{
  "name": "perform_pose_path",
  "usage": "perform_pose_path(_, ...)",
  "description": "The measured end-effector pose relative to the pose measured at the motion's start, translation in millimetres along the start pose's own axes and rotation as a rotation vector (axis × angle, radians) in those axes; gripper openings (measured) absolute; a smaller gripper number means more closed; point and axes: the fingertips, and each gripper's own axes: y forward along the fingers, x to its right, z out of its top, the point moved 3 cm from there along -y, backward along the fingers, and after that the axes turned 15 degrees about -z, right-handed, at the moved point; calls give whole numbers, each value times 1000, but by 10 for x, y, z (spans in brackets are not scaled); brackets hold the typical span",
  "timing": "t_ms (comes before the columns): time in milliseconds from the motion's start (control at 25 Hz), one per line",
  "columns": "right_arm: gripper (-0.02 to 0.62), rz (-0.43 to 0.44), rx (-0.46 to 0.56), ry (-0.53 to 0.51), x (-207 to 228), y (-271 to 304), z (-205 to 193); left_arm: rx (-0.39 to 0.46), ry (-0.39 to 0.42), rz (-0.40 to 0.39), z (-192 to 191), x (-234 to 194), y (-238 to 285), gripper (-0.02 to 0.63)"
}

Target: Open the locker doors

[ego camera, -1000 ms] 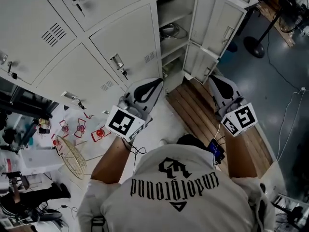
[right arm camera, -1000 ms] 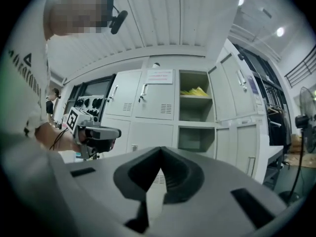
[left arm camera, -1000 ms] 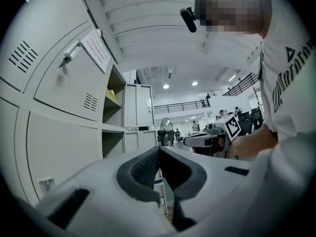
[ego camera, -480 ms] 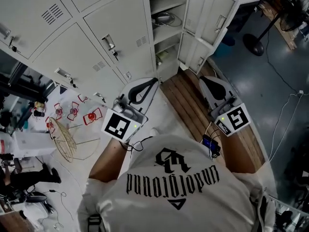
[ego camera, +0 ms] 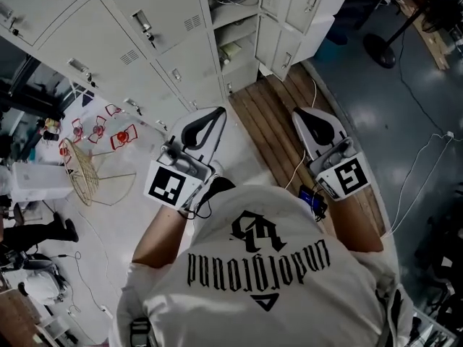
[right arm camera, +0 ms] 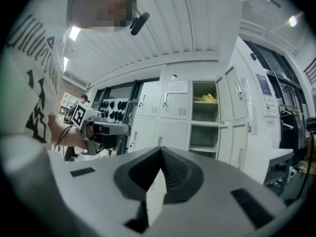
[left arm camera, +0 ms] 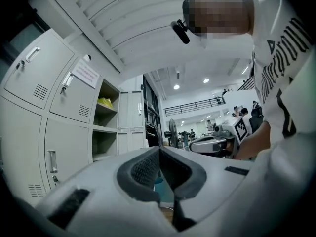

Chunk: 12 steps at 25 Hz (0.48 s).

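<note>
Standing back from the lockers (ego camera: 155, 27), the person holds the left gripper (ego camera: 210, 121) and right gripper (ego camera: 307, 123) level at the waist in the head view, apparently between doors. One column (ego camera: 233, 20) is open, with small unclear items on its shelves.

In the left gripper view, the jaws are pressed together on nothing, and a yellow item (left arm camera: 105, 101) lies on an open upper shelf.

In the right gripper view, the jaws are likewise closed and empty. The yellow item (right arm camera: 205, 98) sits above a shelf that looks bare.

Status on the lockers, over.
Both shut, empty: left gripper, right gripper. One column: open locker doors; beside it, closed locker doors. On floor before the open column: wooden pallet.
</note>
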Motion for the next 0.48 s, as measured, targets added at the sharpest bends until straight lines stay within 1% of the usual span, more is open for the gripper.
perform_pose_path(120, 5, 12, -7, -4, -14, -349, -83, -33, 15, 32, -70, 367, 5, 8)
perform_pose_path(240, 5, 26, -15, 8, -65, -669, -162, -54, 0, 48, -146, 694, -13, 6)
perform_pose_path(360, 5, 30, -48, 26, -121, -947, -227, -73, 0, 45, -199, 979, -41, 6)
perform_pose_path(480, 5, 40, -33, 20, -162, -1144, -266, -95, 16, 43, -261, 1203, -93, 6)
